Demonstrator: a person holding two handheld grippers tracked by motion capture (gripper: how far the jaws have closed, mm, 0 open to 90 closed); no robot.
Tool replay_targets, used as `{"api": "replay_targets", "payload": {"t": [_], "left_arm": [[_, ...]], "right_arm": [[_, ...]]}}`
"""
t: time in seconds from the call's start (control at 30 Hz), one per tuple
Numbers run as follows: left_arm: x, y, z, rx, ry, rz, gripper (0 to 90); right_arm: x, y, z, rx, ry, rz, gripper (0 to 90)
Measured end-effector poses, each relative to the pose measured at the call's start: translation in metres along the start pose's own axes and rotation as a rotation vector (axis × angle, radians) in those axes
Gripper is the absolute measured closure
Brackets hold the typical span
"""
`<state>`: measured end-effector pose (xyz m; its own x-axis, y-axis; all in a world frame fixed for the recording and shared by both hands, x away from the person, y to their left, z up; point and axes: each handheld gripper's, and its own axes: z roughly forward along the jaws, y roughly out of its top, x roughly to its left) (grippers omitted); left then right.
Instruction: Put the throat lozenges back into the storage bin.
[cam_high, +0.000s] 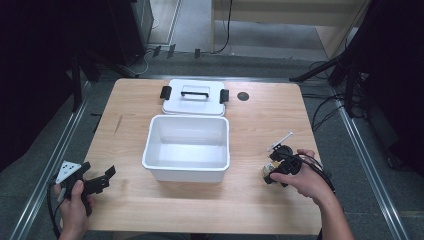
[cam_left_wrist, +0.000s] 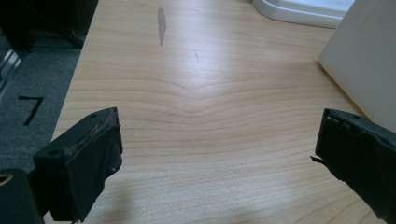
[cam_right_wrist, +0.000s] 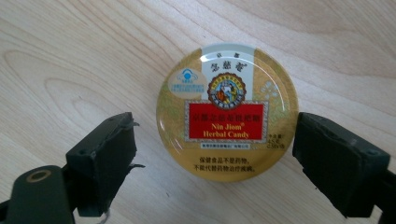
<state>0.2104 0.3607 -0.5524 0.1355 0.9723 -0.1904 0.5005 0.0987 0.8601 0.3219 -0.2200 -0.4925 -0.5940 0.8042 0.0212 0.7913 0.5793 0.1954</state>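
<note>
- Right gripper (cam_right_wrist: 215, 154): points straight down over the table, jaws parted, one either side of a round candy tin (cam_right_wrist: 227, 112). Left pad stands clear of the tin's rim with bare wood between; right pad sits at the rim, contact not certain. Nothing clamped: released, not grasping.
- Candy tin: lies flat, lid up, on the wooden table (cam_right_wrist: 70, 56). In the high view it peeks out under the right hand (cam_high: 300, 175), to the right of the white plastic bin (cam_high: 186, 147), near the bin's front corner but well apart from it.
- Left gripper (cam_left_wrist: 219, 154): jaws spread wide, nothing between them but table grain; idle, left of the bin near the table's front corner. Bin wall (cam_left_wrist: 364, 60) shows at its right.
- Bin: open, looks empty. Its lid (cam_high: 194, 97) with black handle and clips lies just behind it, touching or nearly so.
- Step in hand, as judged: gripping the tin, likely for the bin. To do it well: centre the jaws across the tin's widest line, drop until the pads meet the side wall below the lid edge, then close evenly; off-centre, the round wall may squirt out sideways.
- Legible on the tin: "Nin Jiom", "Herbal Candy" on a red panel; Chinese lines above and below; small print at the right edge too fine to read.
</note>
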Motion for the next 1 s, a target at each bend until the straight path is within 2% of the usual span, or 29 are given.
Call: {"api": "replay_targets", "payload": {"t": [0.17,0.23,0.53,0.6,0.93,1.0], "left_arm": [[0.0,0.0,0.0,-0.001,-0.001,-0.001,1.2],[0.0,0.0,0.0,-0.001,-0.001,-0.001,1.3],[0.0,0.0,0.0,0.0,-0.001,-0.001,1.3],[0.0,0.0,0.0,0.0,-0.001,-0.002,1.3],[0.0,0.0,0.0,0.0,0.0,0.0,1.3],[0.0,0.0,0.0,0.001,0.0,0.0,1.3]], "right_arm": [[0.002,0.004,0.004,0.015,-0.013,0.021,13.2],[0.002,0.007,0.008,0.037,-0.033,0.033,12.9],[0.005,0.012,0.016,0.044,-0.06,0.039,14.1],[0.004,0.012,0.018,0.049,-0.071,0.049,17.6],[0.003,0.012,0.017,0.046,-0.064,0.073,20.3],[0.002,0.012,0.015,0.042,-0.063,0.064,20.3]]}}
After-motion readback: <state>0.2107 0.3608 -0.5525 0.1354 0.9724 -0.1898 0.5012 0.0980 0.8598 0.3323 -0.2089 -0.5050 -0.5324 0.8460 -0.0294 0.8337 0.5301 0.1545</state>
